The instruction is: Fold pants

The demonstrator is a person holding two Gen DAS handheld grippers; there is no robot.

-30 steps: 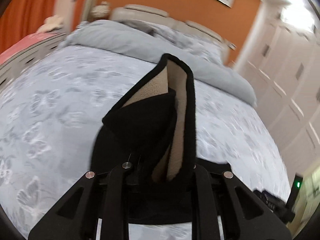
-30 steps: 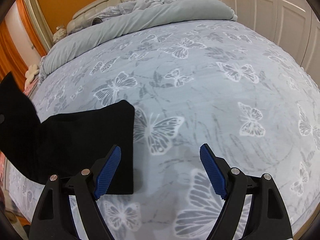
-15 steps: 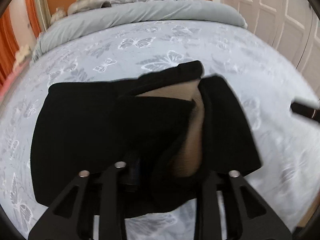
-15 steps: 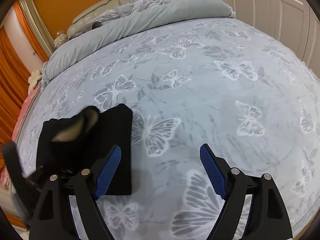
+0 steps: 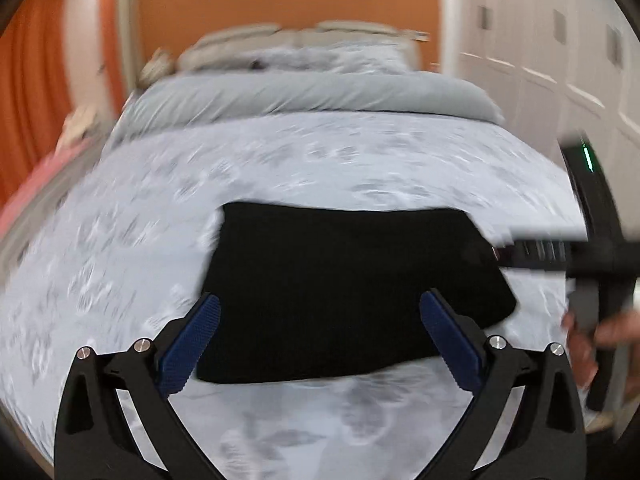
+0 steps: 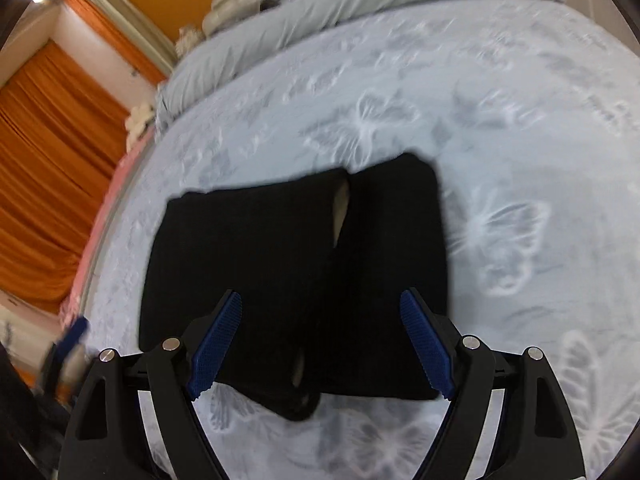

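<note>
The black pants [image 5: 344, 288] lie folded into a flat rectangle on the butterfly-print bedspread [image 5: 160, 216]. In the right wrist view the pants [image 6: 280, 264] show a seam down the middle with a sliver of tan lining. My left gripper [image 5: 320, 336] is open and empty, just in front of the near edge of the pants. My right gripper [image 6: 320, 344] is open and empty, hovering over the near edge of the pants. The right gripper also shows at the right edge of the left wrist view [image 5: 560, 256].
A grey duvet roll [image 5: 304, 96] and the headboard lie at the far end of the bed. White wardrobe doors [image 5: 560, 60] stand on the right. Orange curtains [image 6: 48, 160] hang on the left, past the bed's pink edge.
My left gripper has let go of the pants, opened and drawn back. The pants now lie flat and folded. My right gripper has moved left over the pants.
</note>
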